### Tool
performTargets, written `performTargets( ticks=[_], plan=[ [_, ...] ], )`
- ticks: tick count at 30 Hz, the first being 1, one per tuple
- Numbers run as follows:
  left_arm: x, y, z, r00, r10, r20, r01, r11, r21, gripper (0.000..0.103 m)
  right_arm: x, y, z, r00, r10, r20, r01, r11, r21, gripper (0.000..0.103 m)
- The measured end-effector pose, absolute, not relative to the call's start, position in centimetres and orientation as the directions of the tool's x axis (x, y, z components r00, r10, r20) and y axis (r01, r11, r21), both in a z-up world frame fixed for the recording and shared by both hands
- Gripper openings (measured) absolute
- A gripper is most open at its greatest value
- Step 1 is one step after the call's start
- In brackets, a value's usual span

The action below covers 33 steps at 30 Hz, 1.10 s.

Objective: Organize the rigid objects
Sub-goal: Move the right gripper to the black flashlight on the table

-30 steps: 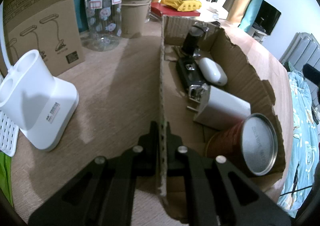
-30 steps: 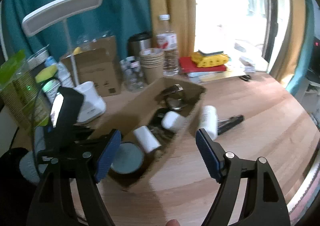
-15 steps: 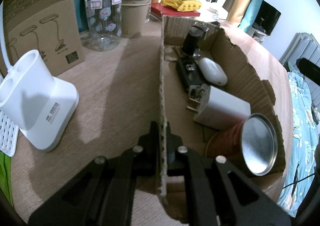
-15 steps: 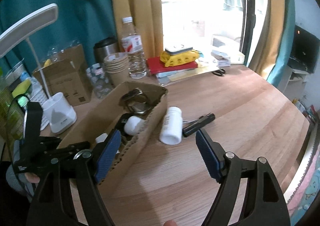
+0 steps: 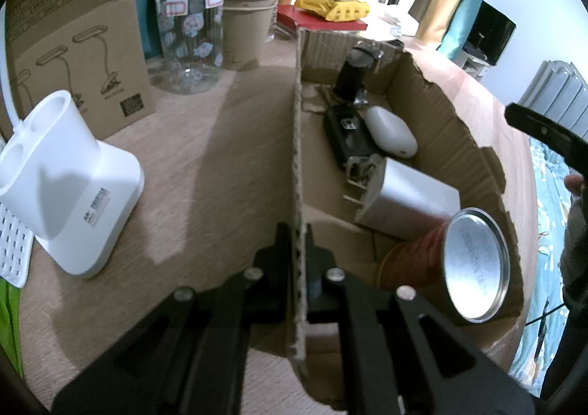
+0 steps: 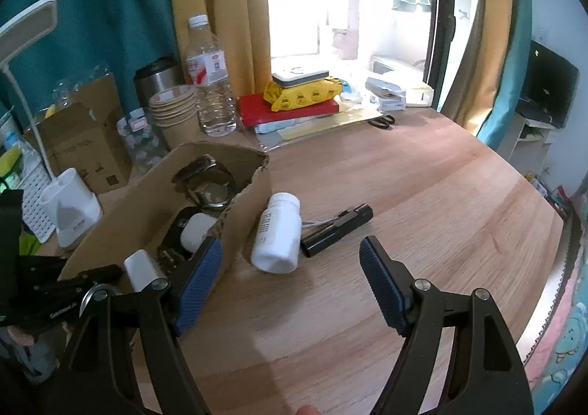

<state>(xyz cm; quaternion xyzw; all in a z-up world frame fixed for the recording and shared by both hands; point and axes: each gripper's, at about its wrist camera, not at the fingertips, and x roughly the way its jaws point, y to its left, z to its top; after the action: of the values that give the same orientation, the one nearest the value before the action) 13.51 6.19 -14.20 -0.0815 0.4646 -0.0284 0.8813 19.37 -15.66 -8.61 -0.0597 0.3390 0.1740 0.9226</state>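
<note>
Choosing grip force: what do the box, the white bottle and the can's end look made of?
Box: corrugated cardboard, matte brown, fluting visible along torn edges. White bottle: probably plastic, smooth, slightly glossy. Can's end: metal, apparently, silvery with dull reflections.

At the back of your wooden table [image 6: 422,194] stand a water bottle [image 6: 209,84], a stack of paper cups [image 6: 176,114] and a steel flask [image 6: 156,79]. A yellow packet [image 6: 305,95] lies on a red book [image 6: 290,112]; scissors [image 6: 382,120] rest near the curtain [image 6: 220,11].
</note>
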Motion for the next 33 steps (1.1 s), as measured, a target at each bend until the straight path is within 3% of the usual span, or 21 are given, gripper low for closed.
performTargets(
  ticks=[15,25,33],
  plan=[
    [13.5,6.2,-14.1,0.567,-0.127,-0.814,-0.026,0.985,-0.171,0.005,24.5,-17.2,-11.0,0.713,0.164,-0.681,-0.201,0.979,0.025,0.078],
    [13.5,6.2,-14.1,0.567,-0.127,-0.814,-0.026,0.985,-0.171,0.005,27.6,-16.4,-13.5,0.666,0.104,-0.739,-0.156,0.988,-0.002,0.056],
    [13.5,6.1,-14.1,0.567,-0.128,-0.814,-0.025,0.985,-0.173,0.005,28.7,-16.1,-14.7,0.643,0.114,-0.758,-0.154,0.988,0.018,0.049]
  ],
)
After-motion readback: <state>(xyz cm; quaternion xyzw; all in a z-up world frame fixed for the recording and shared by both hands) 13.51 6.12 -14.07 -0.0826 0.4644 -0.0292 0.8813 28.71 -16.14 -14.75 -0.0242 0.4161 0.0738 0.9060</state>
